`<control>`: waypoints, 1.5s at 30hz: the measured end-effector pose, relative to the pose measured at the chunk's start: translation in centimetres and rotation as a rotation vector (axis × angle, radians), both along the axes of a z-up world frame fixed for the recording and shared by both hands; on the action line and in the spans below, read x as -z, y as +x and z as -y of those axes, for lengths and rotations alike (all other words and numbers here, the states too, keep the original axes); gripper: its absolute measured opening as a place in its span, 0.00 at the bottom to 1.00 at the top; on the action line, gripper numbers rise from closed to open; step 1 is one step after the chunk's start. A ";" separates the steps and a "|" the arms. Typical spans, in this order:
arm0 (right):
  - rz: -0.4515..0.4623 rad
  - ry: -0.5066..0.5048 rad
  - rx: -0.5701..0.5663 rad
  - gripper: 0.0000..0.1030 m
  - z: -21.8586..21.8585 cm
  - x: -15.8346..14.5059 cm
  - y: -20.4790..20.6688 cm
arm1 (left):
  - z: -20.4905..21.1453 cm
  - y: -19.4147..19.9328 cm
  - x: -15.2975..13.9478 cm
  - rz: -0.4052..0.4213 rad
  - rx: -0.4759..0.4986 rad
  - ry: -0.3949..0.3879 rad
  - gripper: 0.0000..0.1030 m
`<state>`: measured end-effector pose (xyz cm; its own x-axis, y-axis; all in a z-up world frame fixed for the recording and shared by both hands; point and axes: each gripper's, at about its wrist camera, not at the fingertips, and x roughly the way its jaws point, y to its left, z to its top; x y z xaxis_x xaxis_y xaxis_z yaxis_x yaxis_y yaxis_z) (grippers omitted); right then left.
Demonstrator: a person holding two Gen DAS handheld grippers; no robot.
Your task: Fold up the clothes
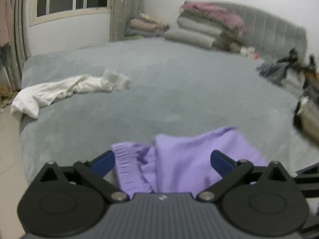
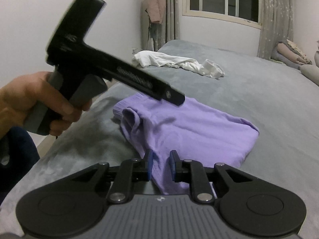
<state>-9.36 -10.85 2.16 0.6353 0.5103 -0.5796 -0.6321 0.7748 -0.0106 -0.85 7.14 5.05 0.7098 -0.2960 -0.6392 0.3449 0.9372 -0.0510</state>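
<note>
- Lilac knit garment point(image 2: 185, 127) lies partly folded at the near edge of the grey bed point(image 2: 269, 91), ribbed cuff toward the bed's left side.
- Right gripper point(image 2: 161, 164): blue pads drawn in close, pinching a fold of the garment's near hem.
- Left gripper point(image 1: 162, 160): jaws spread wide above the garment, nothing pinched; a hand point(image 2: 33, 103) holds its grip.
- White garment point(image 1: 63, 91) crumpled near the far left edge.
- Folded bedding point(image 1: 207, 23) stacked by the headboard.

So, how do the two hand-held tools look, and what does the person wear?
Each tool, left and right, has black linkage arms, round black discs, silver pivot pins, blue finger pads and a ribbed grey body with a small white logo. Seen from the side, it has a grey pistol grip. A dark blue sleeve shows.
</note>
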 end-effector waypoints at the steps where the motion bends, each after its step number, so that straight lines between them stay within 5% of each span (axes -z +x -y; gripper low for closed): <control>1: -0.001 0.000 -0.002 0.17 -0.1 0.0 0.0 | 0.0 0.1 0.2 -0.009 0.003 -0.005 0.83; 2: -0.001 0.001 -0.004 0.17 -0.1 0.0 0.0 | 0.0 0.0 0.3 -0.014 0.007 -0.014 0.71; 4: 0.007 0.000 -0.006 0.17 -0.2 0.0 -0.1 | -0.1 -0.4 -0.1 0.011 0.004 -0.013 0.62; 6: 0.017 -0.003 -0.008 0.17 -0.3 -0.1 -0.2 | -0.6 -1.0 -0.8 0.054 -0.017 -0.014 0.61; 11: 0.014 0.000 -0.008 0.17 -0.4 0.0 0.0 | -0.8 -2.8 -2.1 0.148 -0.018 0.027 0.84; 15: 0.015 -0.002 -0.008 0.17 -0.5 0.1 0.2 | 0.6 -2.5 -1.3 0.092 0.061 0.024 0.79; 22: 0.010 -0.001 -0.001 0.17 -0.3 0.3 0.2 | 1.1 -1.2 0.2 0.008 0.064 0.017 0.68; 26: 0.009 0.000 -0.001 0.17 -0.4 0.4 0.2 | 0.1 -0.8 -0.2 0.006 0.059 -0.046 0.42; 30: 0.010 0.000 0.000 0.17 -0.5 0.4 0.2 | -0.2 -0.8 -1.2 0.033 0.077 -0.073 0.42; 39: 0.011 0.002 0.000 0.17 -0.6 0.4 0.2 | 0.9 1.3 0.6 -0.044 0.049 -0.025 0.48; 43: 0.015 0.003 -0.001 0.12 -0.6 0.4 0.2 | 0.6 1.9 0.7 -0.042 0.030 -0.071 0.19; 45: 0.017 0.005 0.000 0.08 -0.5 0.3 0.2 | 0.3 2.0 0.5 -0.036 0.018 -0.097 0.14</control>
<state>-9.14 -10.36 1.86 0.6451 0.5131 -0.5662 -0.6320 0.7748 -0.0179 1.10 6.84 4.54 0.6811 -0.3706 -0.6315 0.3584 0.9208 -0.1538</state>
